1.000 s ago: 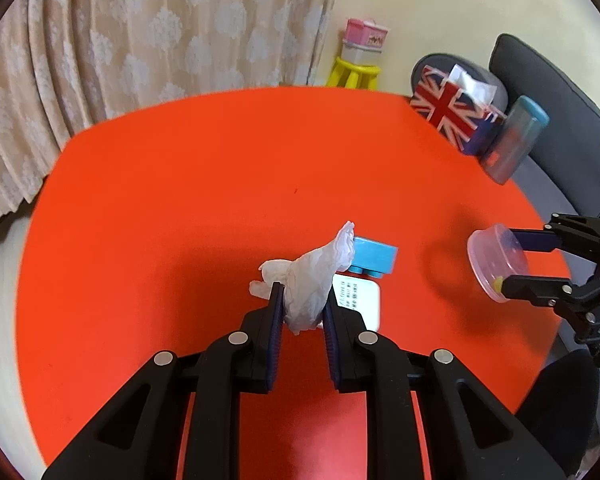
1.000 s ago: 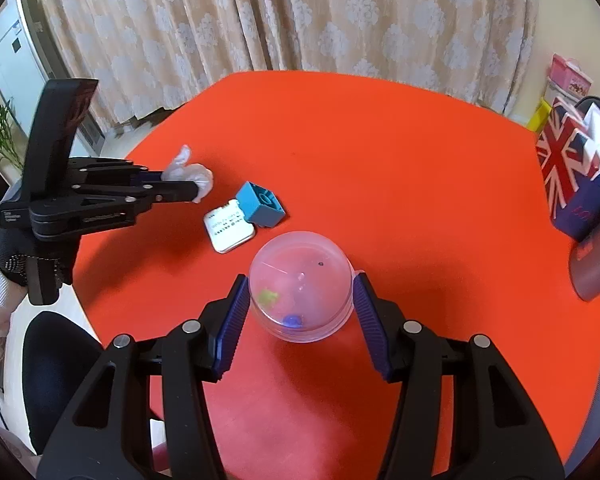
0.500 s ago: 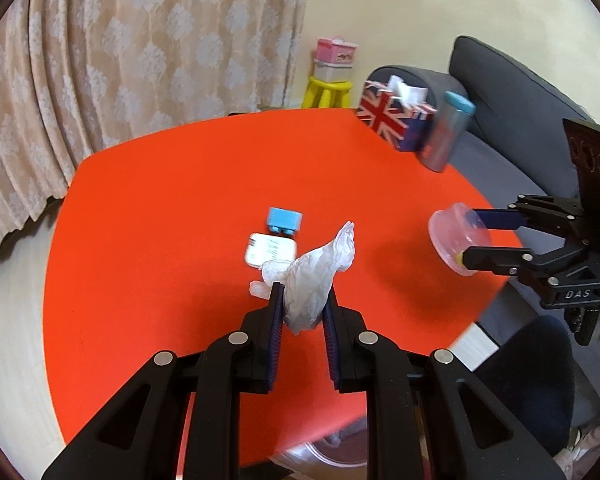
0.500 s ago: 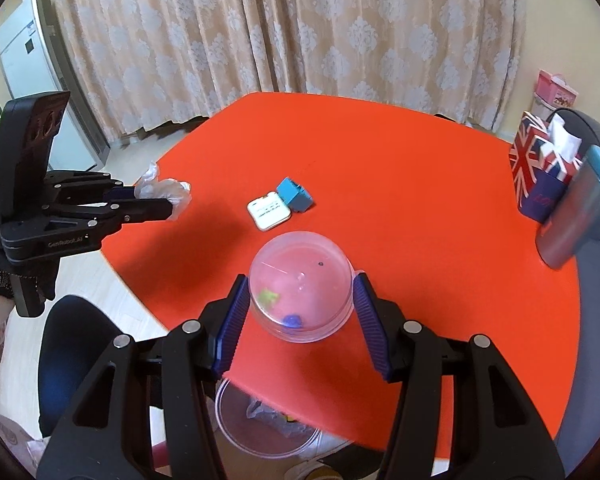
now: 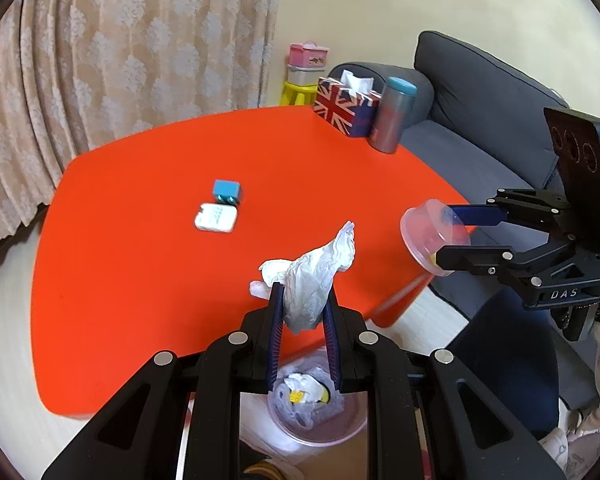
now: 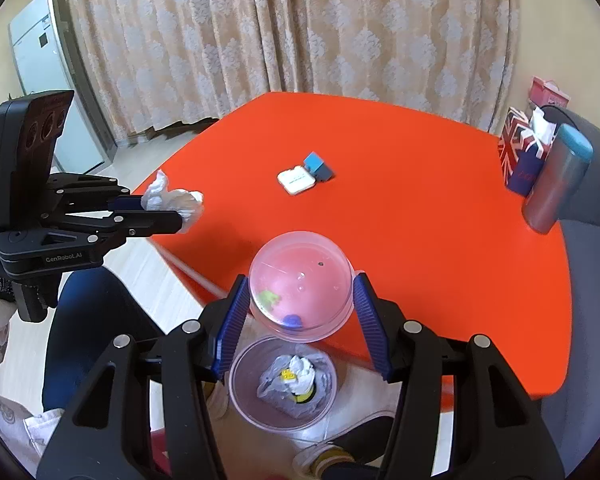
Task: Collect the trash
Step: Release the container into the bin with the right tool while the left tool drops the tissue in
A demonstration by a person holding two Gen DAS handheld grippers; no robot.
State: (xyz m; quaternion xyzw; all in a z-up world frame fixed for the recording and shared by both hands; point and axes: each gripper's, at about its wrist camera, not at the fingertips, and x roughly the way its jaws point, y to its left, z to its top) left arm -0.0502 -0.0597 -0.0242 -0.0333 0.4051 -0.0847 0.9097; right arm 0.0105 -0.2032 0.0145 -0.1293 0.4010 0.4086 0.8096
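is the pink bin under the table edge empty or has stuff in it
Not empty. Down in the pink bin lie crumpled white wrappers and a yellow scrap on a grey liner bag; both views show them.

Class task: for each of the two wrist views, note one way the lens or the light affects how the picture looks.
Left wrist view: the fisheye lens bows the orange table's edges, and a black vignette fills the corners. Right wrist view: daylight glows evenly through the beige patterned curtain, leaving only soft shadows; the clear plastic dome capsule takes a pink tint from the tabletop behind it.
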